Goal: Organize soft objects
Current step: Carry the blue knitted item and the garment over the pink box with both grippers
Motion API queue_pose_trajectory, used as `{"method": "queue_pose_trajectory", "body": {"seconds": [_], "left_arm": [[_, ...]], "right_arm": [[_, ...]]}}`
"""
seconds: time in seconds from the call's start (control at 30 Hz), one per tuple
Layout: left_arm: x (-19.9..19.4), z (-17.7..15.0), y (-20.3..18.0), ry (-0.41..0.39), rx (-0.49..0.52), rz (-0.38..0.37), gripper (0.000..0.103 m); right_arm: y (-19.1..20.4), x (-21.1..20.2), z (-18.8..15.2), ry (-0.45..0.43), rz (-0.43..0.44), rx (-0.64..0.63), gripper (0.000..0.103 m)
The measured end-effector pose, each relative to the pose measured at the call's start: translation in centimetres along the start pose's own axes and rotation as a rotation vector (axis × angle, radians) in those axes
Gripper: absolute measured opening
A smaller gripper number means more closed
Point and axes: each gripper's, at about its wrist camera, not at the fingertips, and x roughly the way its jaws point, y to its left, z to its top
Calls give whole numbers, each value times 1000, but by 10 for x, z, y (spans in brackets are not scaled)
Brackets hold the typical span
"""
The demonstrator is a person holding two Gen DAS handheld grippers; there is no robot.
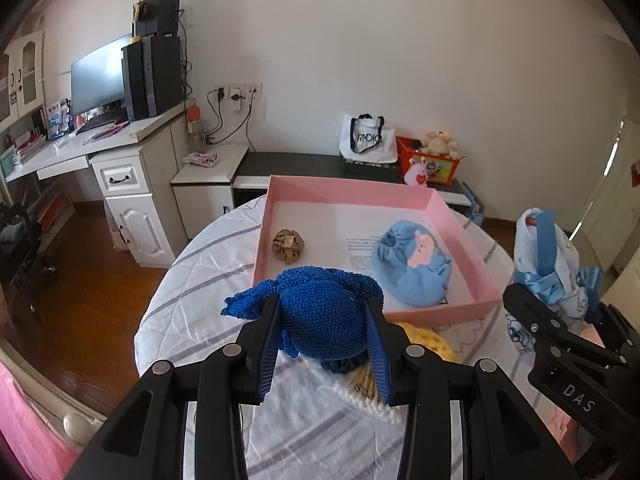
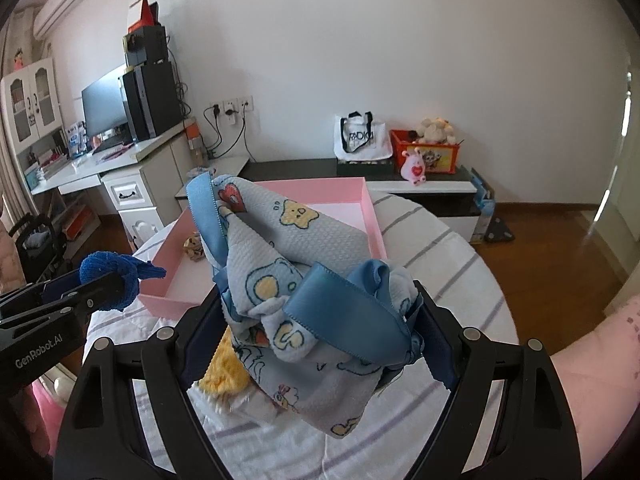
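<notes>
The left claw (image 1: 324, 332) was clamped on a dark blue knitted piece (image 1: 320, 312), its blue-lined fingers (image 1: 269, 344) pressing into the bundle from both sides and holding it above the near side of the round table (image 1: 192, 280), just short of the pink box (image 1: 460, 220). A loose corner of the knit stuck out to the left of the fingers. Inside the box lay a light blue cloth item with a pink animal patch (image 1: 414, 268), toward the right wall, and a small beige scrunchie (image 1: 287, 245), well apart from it toward the left wall. Under the held knit, a yellow knitted thing (image 1: 432, 340) with a white edge rested on the striped table cover.

The right claw (image 2: 316, 336) gripped a pale blue printed cloth bundle (image 2: 280, 248) with satin blue ribbon (image 2: 336, 300) looped around it (cartoon stars and hearts showed on the fabric); the jaws stood wide, filled by the bundle. It hung over the table in front of the box, with the yellow knit partly visible beneath it. From the right wrist view the left claw and its blue knit sat off to the left, beside the box's near corner.
</notes>
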Motion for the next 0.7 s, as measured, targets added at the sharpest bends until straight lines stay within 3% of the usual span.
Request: {"method": "queue_pose_trajectory", "body": {"seconds": [0.7], "left_arm": [[171, 76, 17, 124, 20, -39, 38]], "right_arm": [[18, 112, 21, 154, -26, -38, 83]]}}
